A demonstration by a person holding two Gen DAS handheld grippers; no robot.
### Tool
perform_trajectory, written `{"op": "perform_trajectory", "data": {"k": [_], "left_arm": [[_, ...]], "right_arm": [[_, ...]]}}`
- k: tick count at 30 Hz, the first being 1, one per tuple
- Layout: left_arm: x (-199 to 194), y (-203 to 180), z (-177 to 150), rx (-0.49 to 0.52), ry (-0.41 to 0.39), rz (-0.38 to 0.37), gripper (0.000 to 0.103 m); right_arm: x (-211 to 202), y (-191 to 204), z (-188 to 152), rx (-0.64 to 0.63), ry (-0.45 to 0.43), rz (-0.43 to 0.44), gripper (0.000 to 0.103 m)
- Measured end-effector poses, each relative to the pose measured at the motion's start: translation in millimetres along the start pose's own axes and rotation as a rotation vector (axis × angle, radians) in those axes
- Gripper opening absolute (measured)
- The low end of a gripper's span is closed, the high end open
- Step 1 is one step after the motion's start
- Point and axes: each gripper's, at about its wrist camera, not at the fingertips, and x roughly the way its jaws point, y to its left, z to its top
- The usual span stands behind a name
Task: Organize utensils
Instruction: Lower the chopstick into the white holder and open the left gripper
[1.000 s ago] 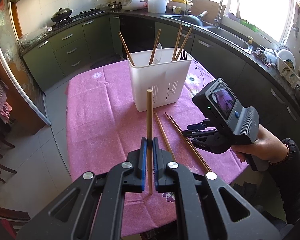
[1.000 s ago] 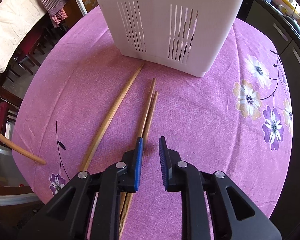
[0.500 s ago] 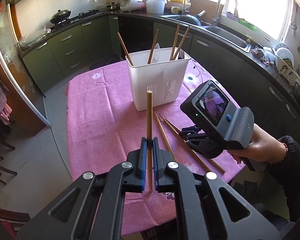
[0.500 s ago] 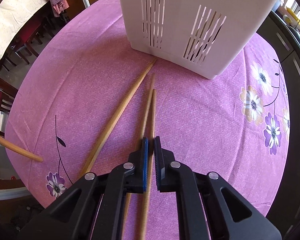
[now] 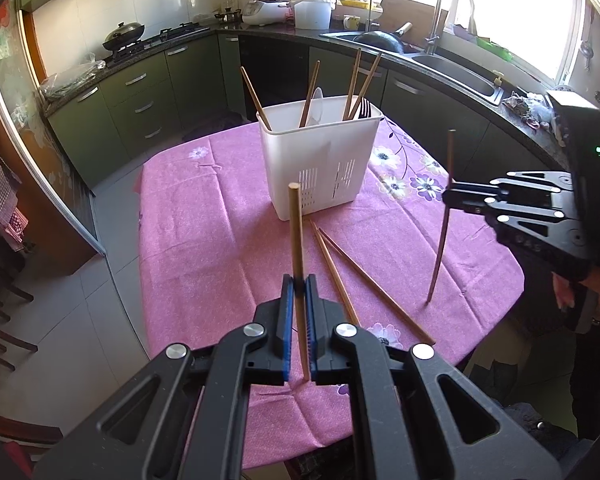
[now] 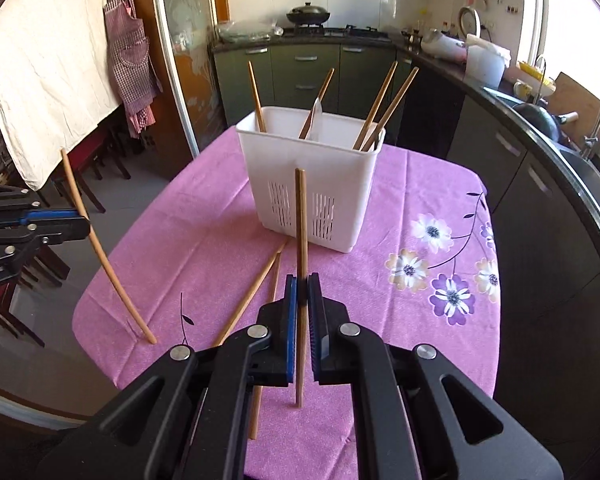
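Left wrist view shows the left gripper (image 5: 299, 284) squeezing 1 thin brown wooden chopstick (image 5: 298, 248) between its blue pads. The stick stands almost straight up, long way up and down, with its flat top high and its thin tip low. The right gripper (image 6: 302, 286) is clenched on a second brown wooden chopstick (image 6: 300, 232), and that stick also stands nearly upright. Both sticks hang above the pink flowered tablecloth (image 5: 204, 216), near the tall white plastic utensil holder (image 5: 320, 168). The holder already has 4 chopsticks leaning in it, plus a white spoon and a dark fork.

2 more brown chopsticks (image 5: 352, 264) lie flat on the cloth just in front of the holder, pointing toward it.

A held stick could slip or tilt, because each grip pinches only 1 small spot. A low tip could also bump the holder's rim and knock it over. The 2 grippers could bump if both go in together.
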Motion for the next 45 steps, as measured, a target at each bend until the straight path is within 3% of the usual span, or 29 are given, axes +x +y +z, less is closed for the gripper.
{"op": "perform_trajectory", "data": {"k": [9,28,38,45], "left_arm": [[-6.6,-3.2,-8.5,0.007,-0.022,0.0,0.006],[-15.4,-4.4,-4.3,0.014,-0.045,0.0,0.006],[-33.1,-9.2,30.3,0.028,-0.087,-0.009,0.006],[-58.3,-8.6,83.5,0.018,-0.148,-0.019,0.006]], "right_arm": [[-34.1,-4.6,-23.9,0.01,-0.036,0.009,0.006],[-29.7,-9.1,-26.1,0.017,-0.034,0.029,0.006],[-30.8,-8.3,-26.7,0.009,-0.032,0.034,0.007],[-33.5,-10.4,-28.0,0.005,-0.032,0.043,0.006]]}}
